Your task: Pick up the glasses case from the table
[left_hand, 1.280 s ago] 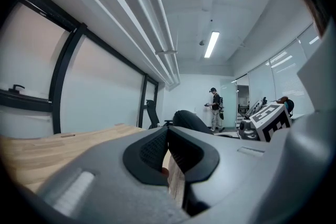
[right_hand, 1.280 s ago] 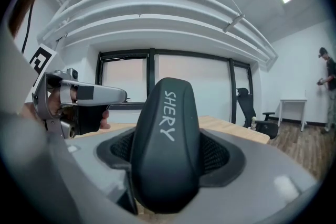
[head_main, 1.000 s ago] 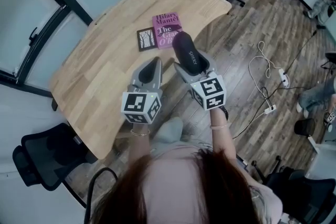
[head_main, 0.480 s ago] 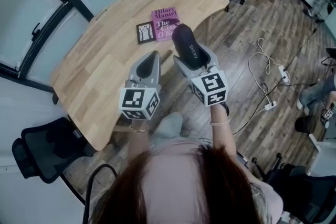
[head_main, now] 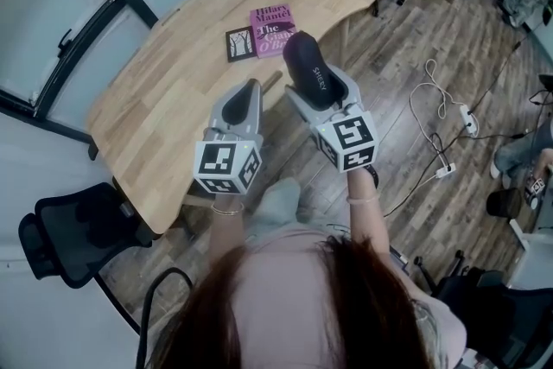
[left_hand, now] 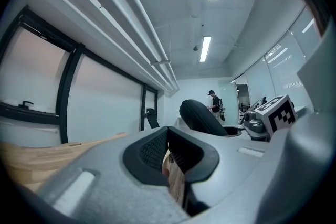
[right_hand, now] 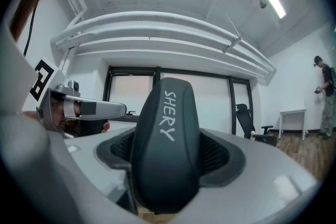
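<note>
The right gripper (head_main: 320,96) is clamped on the black glasses case (head_main: 305,70), its two jaws pressed against the case's sides. The case is lifted off the wooden table (head_main: 164,117) and hangs over the table's near edge, close to a pink book (head_main: 273,23) and a small dark book (head_main: 240,43). The left gripper (head_main: 248,92) has its jaws together, holding nothing.
</note>
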`<move>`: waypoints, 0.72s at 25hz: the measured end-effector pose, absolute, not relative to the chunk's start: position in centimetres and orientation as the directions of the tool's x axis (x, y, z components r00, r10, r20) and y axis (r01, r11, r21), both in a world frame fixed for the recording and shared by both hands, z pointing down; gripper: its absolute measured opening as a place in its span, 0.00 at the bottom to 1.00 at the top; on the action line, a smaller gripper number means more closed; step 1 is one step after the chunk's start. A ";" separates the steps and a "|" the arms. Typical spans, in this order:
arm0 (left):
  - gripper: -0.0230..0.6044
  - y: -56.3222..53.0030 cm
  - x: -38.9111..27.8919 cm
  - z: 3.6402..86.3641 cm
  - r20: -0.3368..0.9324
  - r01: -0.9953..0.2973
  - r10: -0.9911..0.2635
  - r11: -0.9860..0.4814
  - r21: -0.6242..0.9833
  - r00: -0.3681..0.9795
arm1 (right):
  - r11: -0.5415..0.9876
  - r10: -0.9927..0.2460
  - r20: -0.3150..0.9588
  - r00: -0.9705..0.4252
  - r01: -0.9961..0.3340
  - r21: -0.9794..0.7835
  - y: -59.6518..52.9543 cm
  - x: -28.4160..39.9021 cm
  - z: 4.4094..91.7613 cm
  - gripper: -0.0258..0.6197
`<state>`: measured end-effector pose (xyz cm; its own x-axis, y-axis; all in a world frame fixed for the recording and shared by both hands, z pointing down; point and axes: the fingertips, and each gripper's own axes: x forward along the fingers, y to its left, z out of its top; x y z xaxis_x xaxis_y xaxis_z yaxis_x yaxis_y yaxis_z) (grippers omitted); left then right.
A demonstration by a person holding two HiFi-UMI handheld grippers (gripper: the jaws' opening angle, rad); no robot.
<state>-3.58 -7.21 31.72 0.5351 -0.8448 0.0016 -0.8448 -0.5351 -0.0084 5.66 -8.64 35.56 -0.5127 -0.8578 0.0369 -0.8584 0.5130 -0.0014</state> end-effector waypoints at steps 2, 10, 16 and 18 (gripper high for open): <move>0.05 -6.5 -3.5 31.7 0.004 -0.846 -0.846 -0.533 -0.014 0.533 | 0.512 -0.859 0.027 -0.511 -0.859 -0.005 -8.0 5.9 35.4 0.58; 0.05 -4.2 -2.8 31.6 -0.002 -0.845 -0.845 -0.534 -0.023 0.534 | 0.517 -0.856 0.005 -0.517 -0.856 0.003 -5.8 6.3 34.7 0.58; 0.05 -3.1 -2.2 31.5 -0.008 -0.842 -0.842 -0.540 -0.020 0.540 | 0.510 -0.860 -0.018 -0.510 -0.860 -0.002 -4.6 7.0 34.2 0.58; 0.05 -2.7 -2.1 31.5 -0.006 -0.840 -0.840 -0.543 -0.021 0.543 | 0.509 -0.861 -0.024 -0.509 -0.861 -0.003 -4.2 7.0 34.1 0.58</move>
<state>-2.08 -2.67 31.53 0.5428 -0.8399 -0.0063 -0.8398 -0.5425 -0.0214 7.01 -4.17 34.10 -0.5087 -0.8606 -0.0240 -0.8608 0.5089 -0.0034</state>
